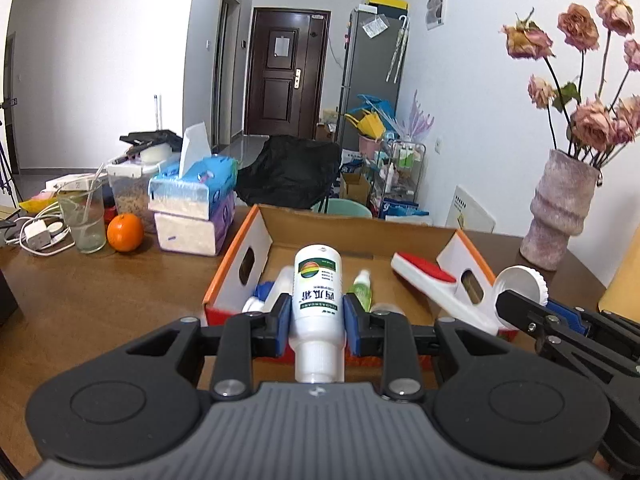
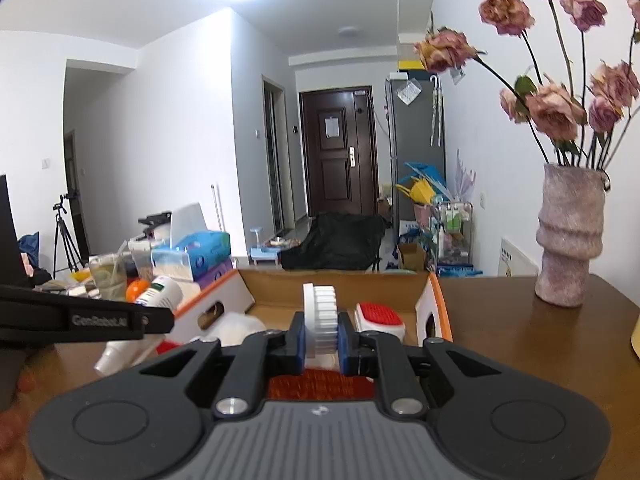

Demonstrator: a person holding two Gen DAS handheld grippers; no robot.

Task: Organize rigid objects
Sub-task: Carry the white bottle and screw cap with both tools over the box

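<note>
My left gripper (image 1: 317, 309) is shut on a white bottle (image 1: 318, 276) with a green and orange label, its cap end towards the camera. It hangs above the near edge of an open cardboard box (image 1: 236, 264) with orange rims. My right gripper (image 2: 321, 332) is shut on a white ribbed round lid (image 2: 320, 308), also above the near side of the box (image 2: 436, 300). In the left wrist view the right gripper (image 1: 520, 312) and its lid (image 1: 520, 282) are at the right. A white and red brush (image 1: 424, 276) and a small green bottle (image 1: 362, 284) lie in the box.
The box stands on a brown wooden table (image 1: 100, 300). At the left are stacked tissue boxes (image 1: 196, 188), an orange (image 1: 125, 232), a glass (image 1: 82, 216) and cables. A vase of dried roses (image 1: 560, 208) stands at the back right. Chair and clutter lie beyond.
</note>
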